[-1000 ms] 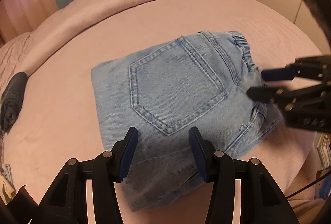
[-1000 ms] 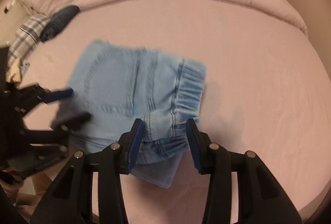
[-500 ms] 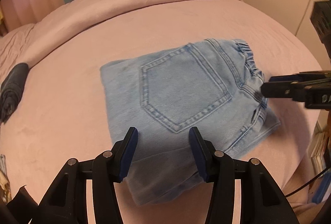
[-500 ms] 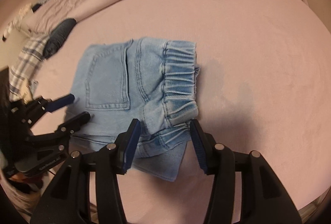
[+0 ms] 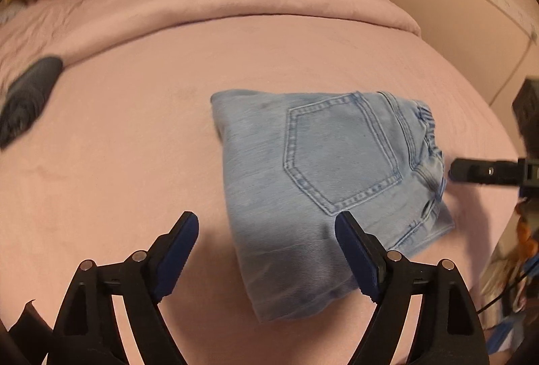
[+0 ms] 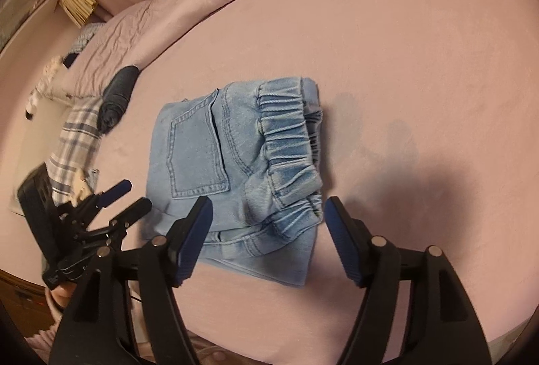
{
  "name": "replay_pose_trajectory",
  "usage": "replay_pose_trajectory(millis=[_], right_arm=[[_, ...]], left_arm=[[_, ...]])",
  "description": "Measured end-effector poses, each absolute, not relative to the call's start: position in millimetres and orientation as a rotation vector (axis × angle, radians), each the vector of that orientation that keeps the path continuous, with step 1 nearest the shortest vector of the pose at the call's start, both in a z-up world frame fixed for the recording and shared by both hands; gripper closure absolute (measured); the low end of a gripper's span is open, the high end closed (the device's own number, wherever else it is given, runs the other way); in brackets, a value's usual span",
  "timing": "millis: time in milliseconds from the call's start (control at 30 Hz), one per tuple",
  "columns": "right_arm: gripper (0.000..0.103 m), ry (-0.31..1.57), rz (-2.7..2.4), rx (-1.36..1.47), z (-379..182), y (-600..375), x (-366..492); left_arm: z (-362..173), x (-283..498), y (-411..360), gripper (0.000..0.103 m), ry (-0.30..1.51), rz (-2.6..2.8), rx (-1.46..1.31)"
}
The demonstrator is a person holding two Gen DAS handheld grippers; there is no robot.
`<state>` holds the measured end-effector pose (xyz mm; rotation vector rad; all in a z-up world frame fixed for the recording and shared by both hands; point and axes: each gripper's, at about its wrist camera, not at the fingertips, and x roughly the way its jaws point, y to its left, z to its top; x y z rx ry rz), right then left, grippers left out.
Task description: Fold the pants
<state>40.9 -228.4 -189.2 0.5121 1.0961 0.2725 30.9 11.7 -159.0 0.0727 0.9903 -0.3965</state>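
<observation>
1. Both claws are spread wide and hold nothing: the left gripper [image 5: 266,226] hangs over the near edge of the folded pants [image 5: 330,189], and the right gripper [image 6: 267,210] hangs at their waistband end.
2. Pants lie as a compact bundle on the pink bed [image 5: 134,162], back pocket [image 5: 337,156] up; in the left view the long axis runs from 7 to 2 o'clock, waistband toward 3.
3. Only the right view shows the gathered elastic waistband [image 6: 289,135] fully, plus a plaid cloth [image 6: 74,135] at 9 o'clock.
4. A dark rolled garment [image 6: 118,95] appears in both.
</observation>
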Motion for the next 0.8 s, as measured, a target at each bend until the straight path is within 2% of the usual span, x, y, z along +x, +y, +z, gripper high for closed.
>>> replay_pose_trajectory(millis=[133,367,800], right_arm=[[0.022,1.106,0.297,0.599,-200,-231,40],[0.020,1.115,0.304,0.664,-208,-237,42],[0.017,1.122,0.312,0.670,-223,-246,58]], left_arm=[[-168,37,24,0.019,1.044,-0.431,-0.064],[-184,51,44,0.019,1.106,-0.497,-0.319],[-200,79,38,0.019,1.151,-0.544,-0.404]])
